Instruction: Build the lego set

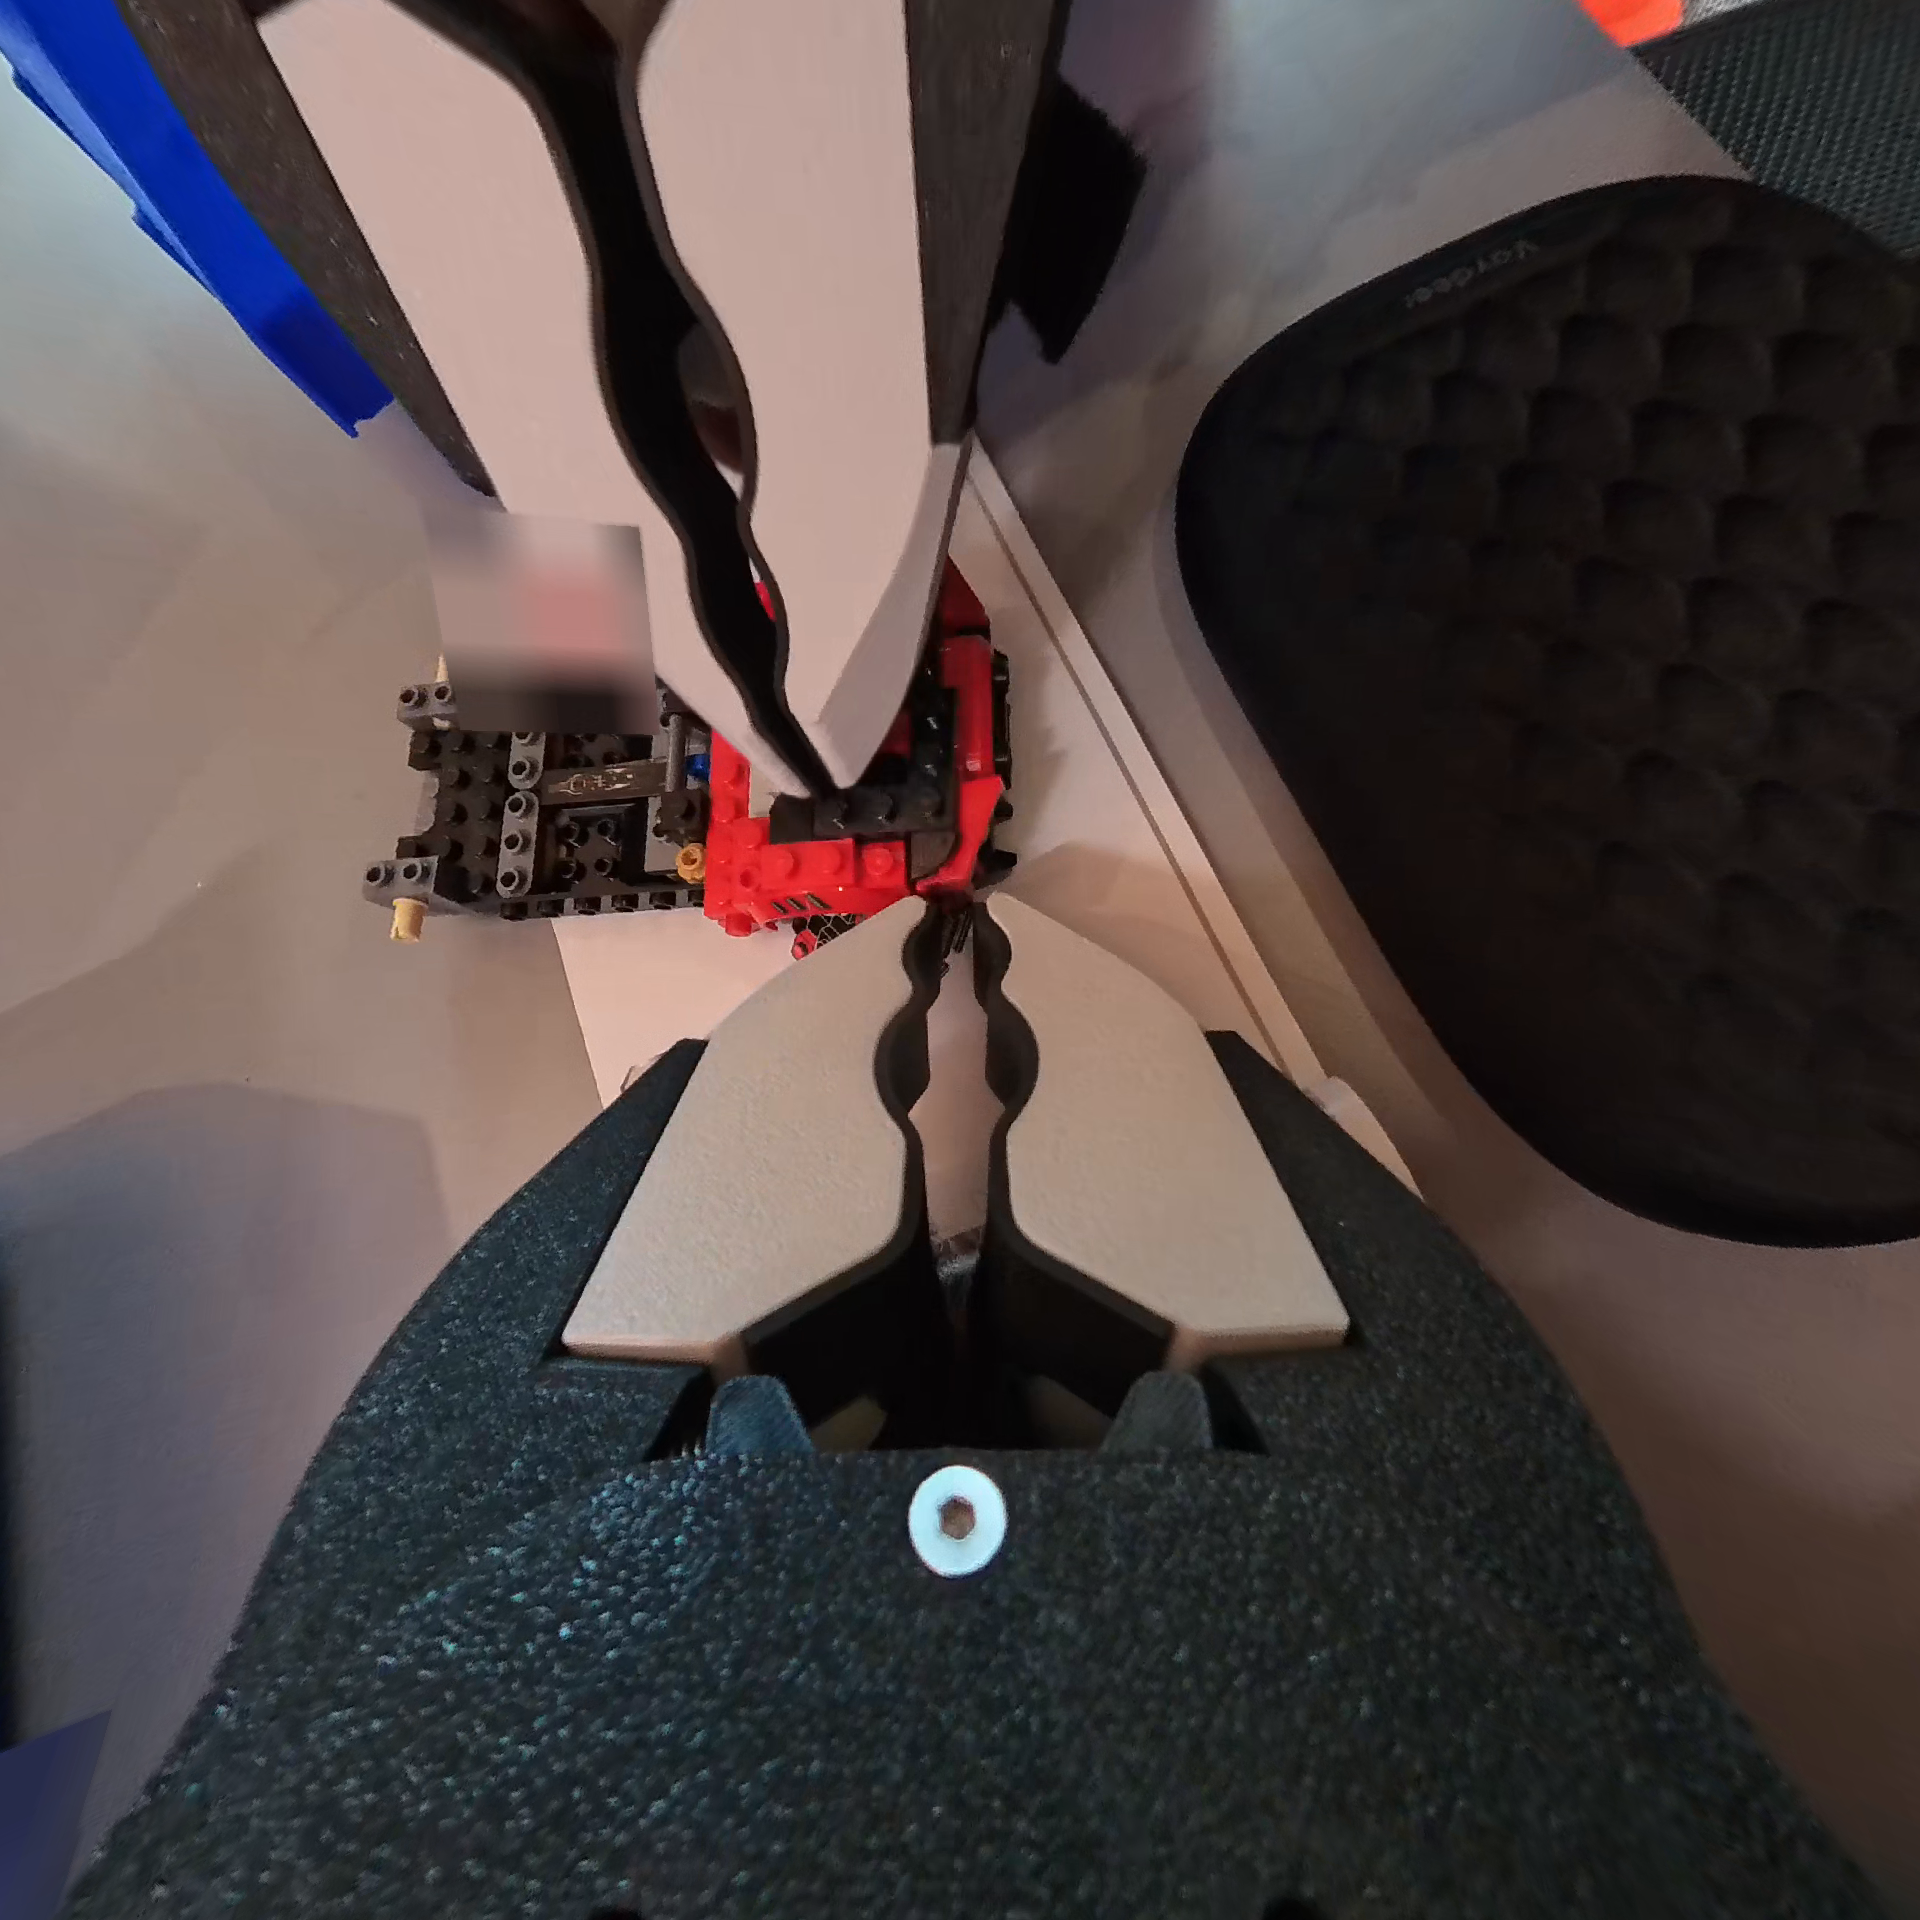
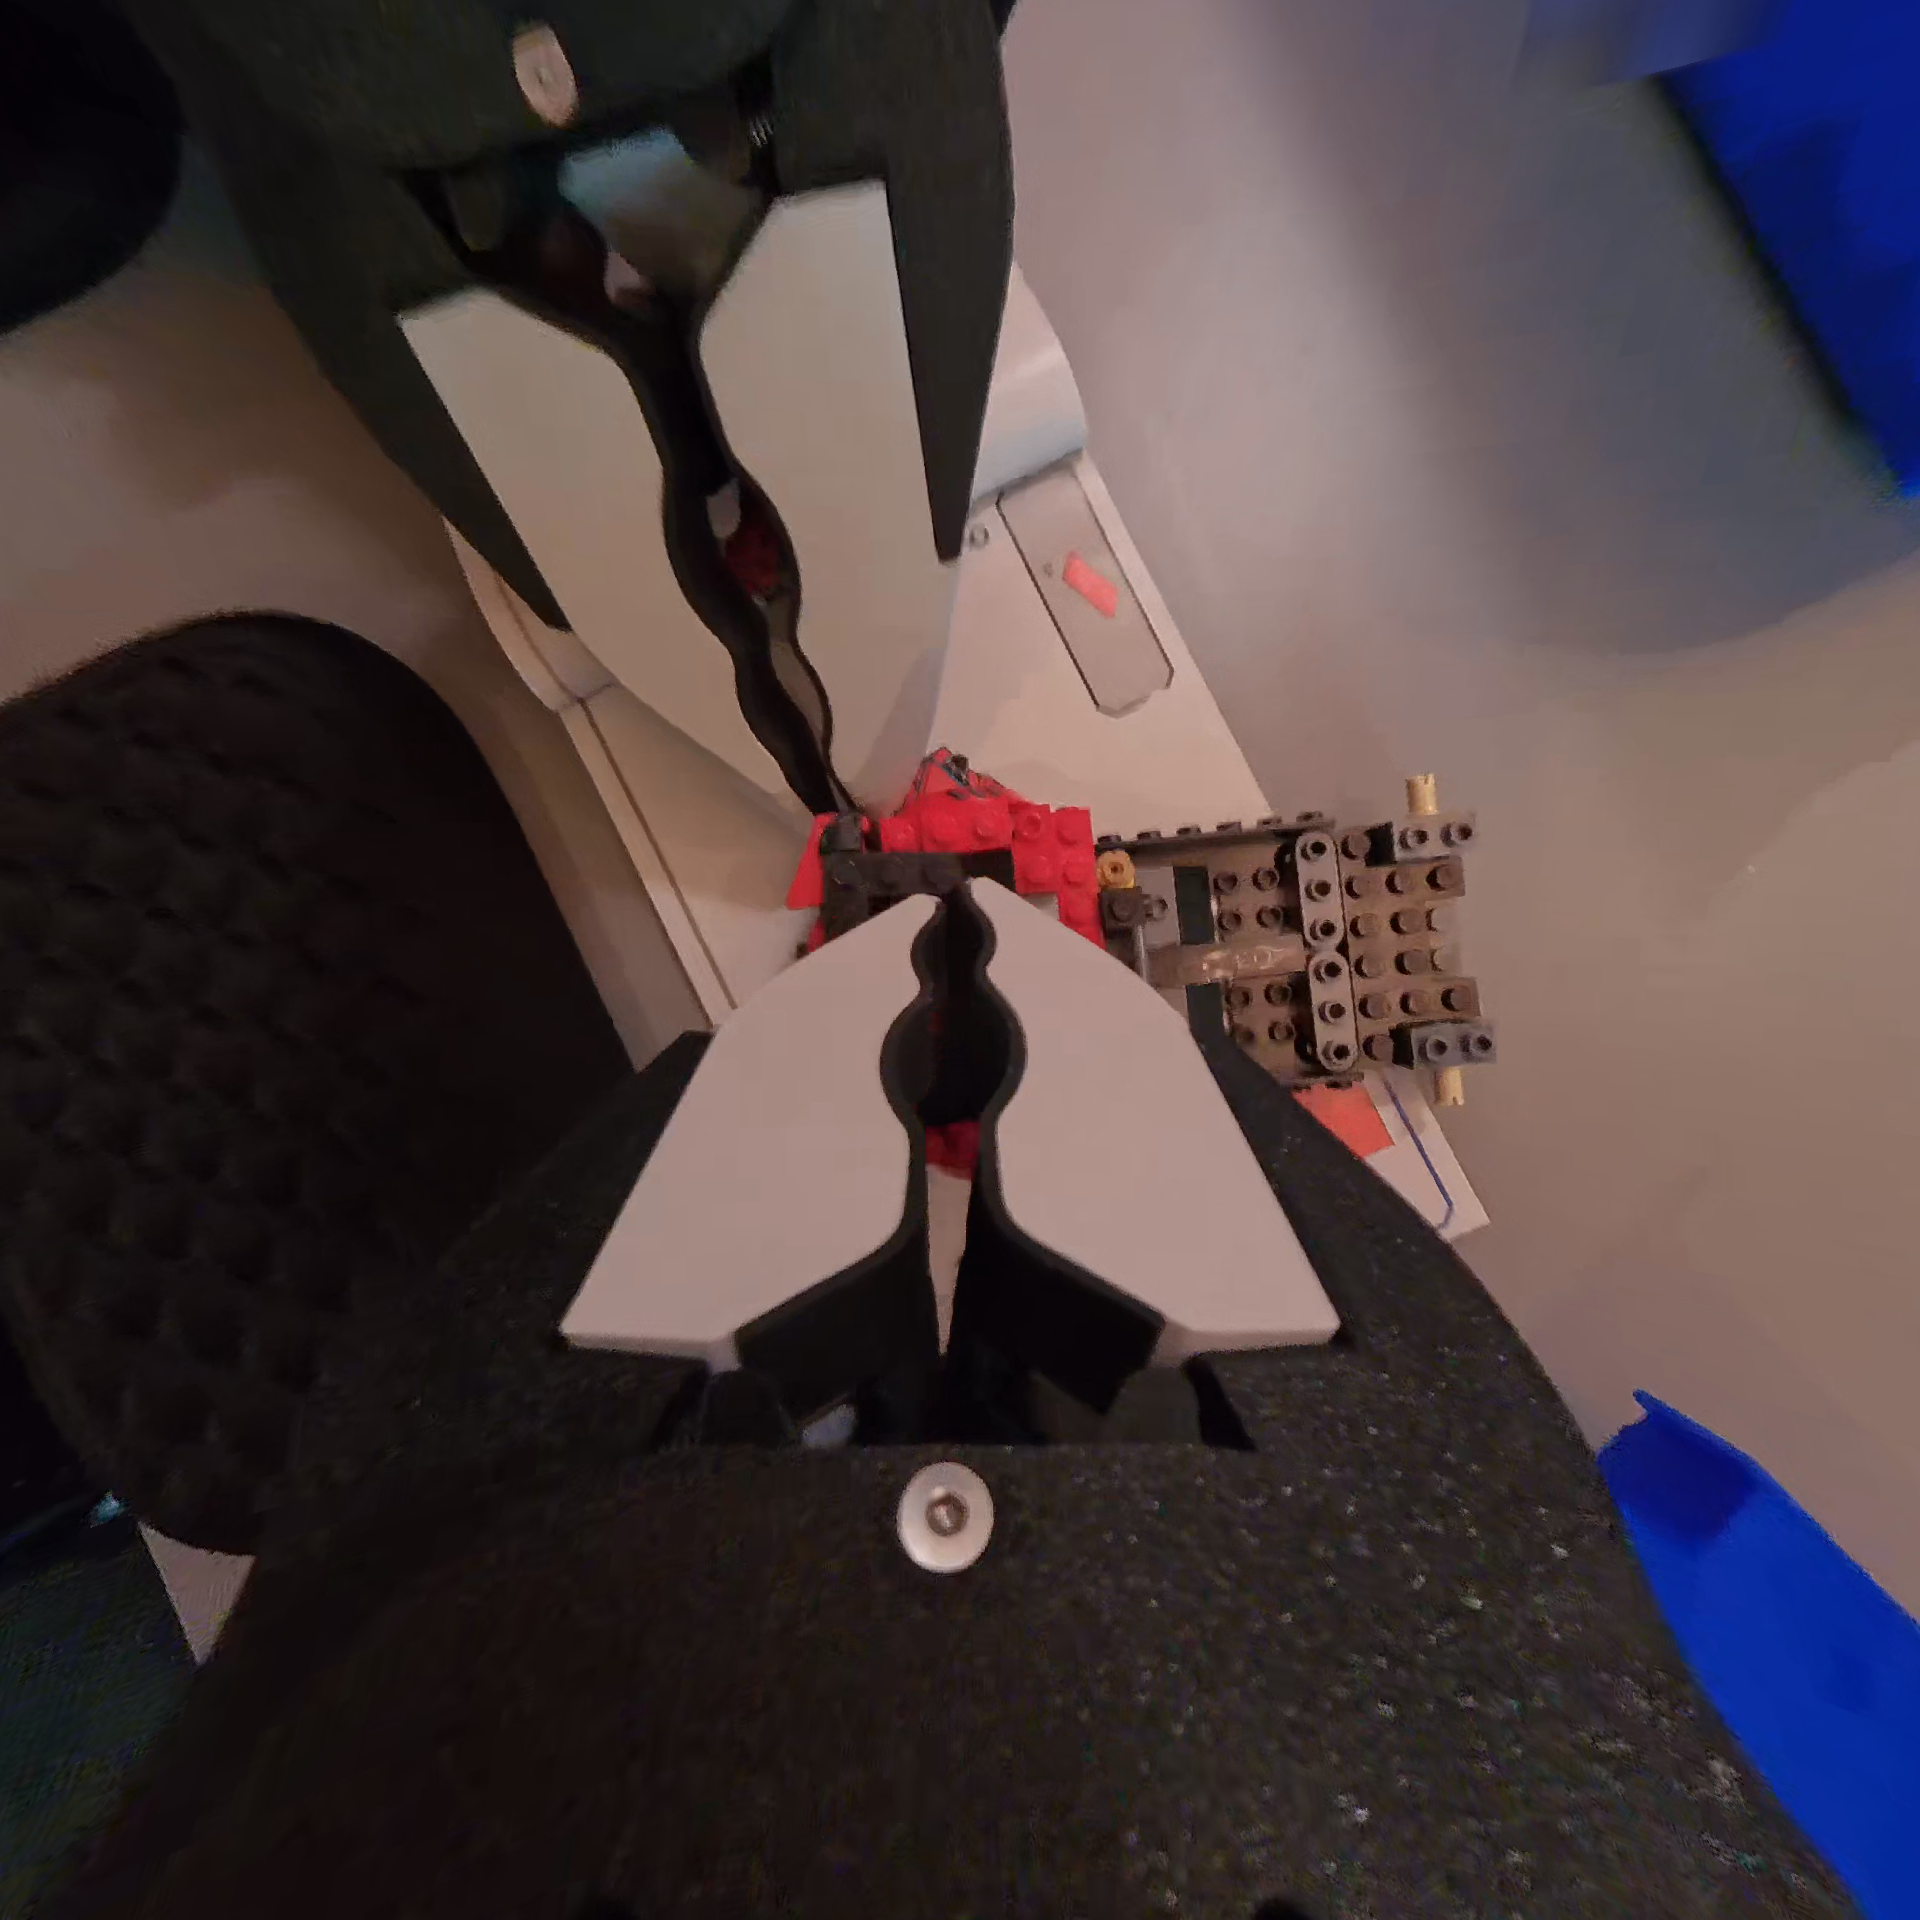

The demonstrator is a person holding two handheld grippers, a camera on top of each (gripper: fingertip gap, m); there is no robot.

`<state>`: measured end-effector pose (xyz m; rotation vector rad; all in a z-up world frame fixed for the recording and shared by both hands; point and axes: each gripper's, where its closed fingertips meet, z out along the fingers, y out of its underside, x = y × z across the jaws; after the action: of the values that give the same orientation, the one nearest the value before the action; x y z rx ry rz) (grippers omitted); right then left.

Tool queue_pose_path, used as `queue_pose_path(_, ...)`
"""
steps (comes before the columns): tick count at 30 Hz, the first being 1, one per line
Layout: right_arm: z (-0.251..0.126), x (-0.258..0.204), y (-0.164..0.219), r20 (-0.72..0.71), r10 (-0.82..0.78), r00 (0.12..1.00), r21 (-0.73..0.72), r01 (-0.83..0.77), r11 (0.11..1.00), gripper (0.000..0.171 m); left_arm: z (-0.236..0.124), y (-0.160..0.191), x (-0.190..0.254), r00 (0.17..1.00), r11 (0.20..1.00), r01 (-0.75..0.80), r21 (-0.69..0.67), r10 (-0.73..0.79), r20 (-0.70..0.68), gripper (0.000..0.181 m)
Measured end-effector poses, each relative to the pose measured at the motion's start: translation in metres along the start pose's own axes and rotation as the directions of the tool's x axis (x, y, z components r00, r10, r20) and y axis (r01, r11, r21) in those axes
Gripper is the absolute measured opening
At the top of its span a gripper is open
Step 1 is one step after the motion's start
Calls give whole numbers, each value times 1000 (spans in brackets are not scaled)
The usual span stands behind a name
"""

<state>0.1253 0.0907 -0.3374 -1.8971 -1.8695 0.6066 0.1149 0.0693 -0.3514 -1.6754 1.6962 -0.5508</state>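
The lego model lies on a white booklet: a red front section (image 1: 831, 862) (image 2: 987, 831) joined to a black and grey studded chassis (image 1: 540, 821) (image 2: 1351, 935). A black plate (image 1: 894, 810) (image 2: 894, 868) sits on top of the red section. My left gripper (image 1: 951, 914) is shut on the red section's outer edge; it enters the right wrist view from above (image 2: 836, 816). My right gripper (image 2: 958, 888) is shut, with its tips resting on the black plate; it enters the left wrist view from above (image 1: 821, 779).
A black honeycomb cushion (image 1: 1558, 727) (image 2: 260, 987) lies close beside the model's red end. Blue bins stand at the edges (image 1: 208, 208) (image 2: 1818, 260) (image 2: 1766, 1662). The white instruction booklet (image 1: 644, 987) (image 2: 1091, 623) lies under the model on the pale table. My two grippers' fingertips are within a few centimetres of each other.
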Motion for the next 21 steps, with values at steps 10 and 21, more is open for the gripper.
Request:
queue_pose_path(10, -6, -4, -13, 35, -10, 999, 52, 8, 999, 0, 1, 1, 0, 1000, 1000, 24, -10, -24, -3, 5)
queue_pose_path(21, -1, -6, -9, 77, -10, 997, 30, 7, 1000, 0, 1, 1, 1, 1000, 999, 29, -21, -29, 0, 6)
